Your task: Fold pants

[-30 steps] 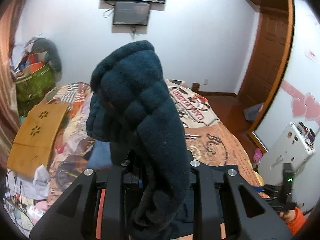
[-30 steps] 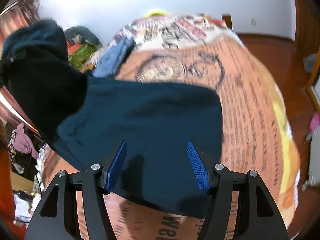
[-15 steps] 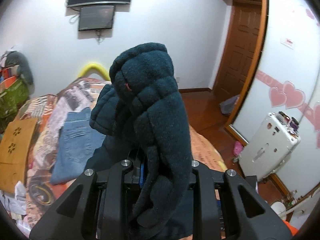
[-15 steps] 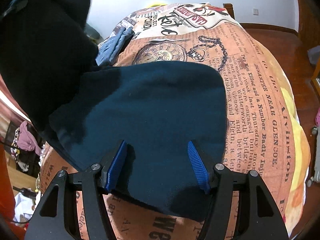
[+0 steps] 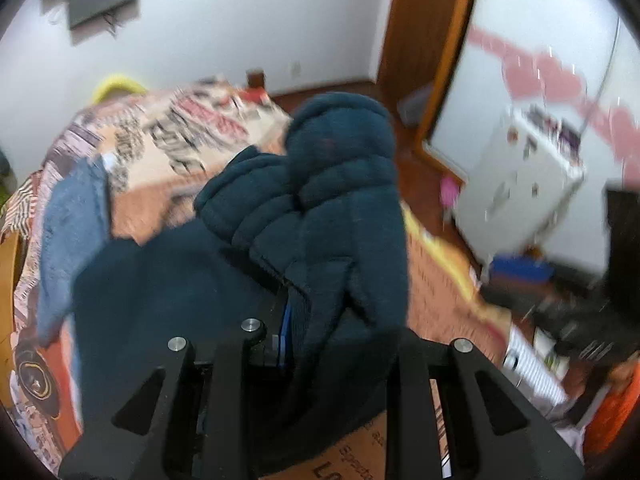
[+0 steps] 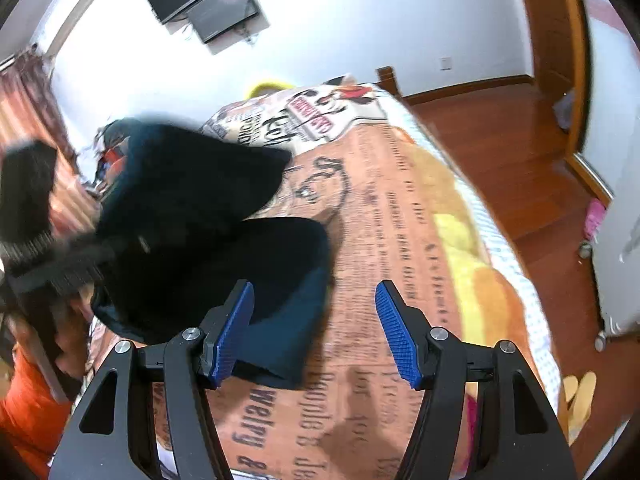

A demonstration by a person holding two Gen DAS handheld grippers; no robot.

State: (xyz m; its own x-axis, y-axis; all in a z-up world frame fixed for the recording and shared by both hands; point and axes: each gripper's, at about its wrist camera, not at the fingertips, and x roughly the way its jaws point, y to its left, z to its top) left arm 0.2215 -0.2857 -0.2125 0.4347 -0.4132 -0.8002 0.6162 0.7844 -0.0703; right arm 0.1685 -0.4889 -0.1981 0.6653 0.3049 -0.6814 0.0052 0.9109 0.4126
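On the bed | dark pants lie partly spread | left gripper clamps a bunched end raised above them, likely to fold it over | right gripper empty, jaws apart, beside the cloth's edge.

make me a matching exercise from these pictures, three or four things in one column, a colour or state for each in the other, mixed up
Things:
1. fleece pants
2. folded jeans
3. left gripper
4. right gripper

States:
A. light blue, lying on the bed
B. jaws apart, nothing between them
C. dark teal, bunched and lifted
D. shut on fabric

Pairs: 1-C, 2-A, 3-D, 4-B
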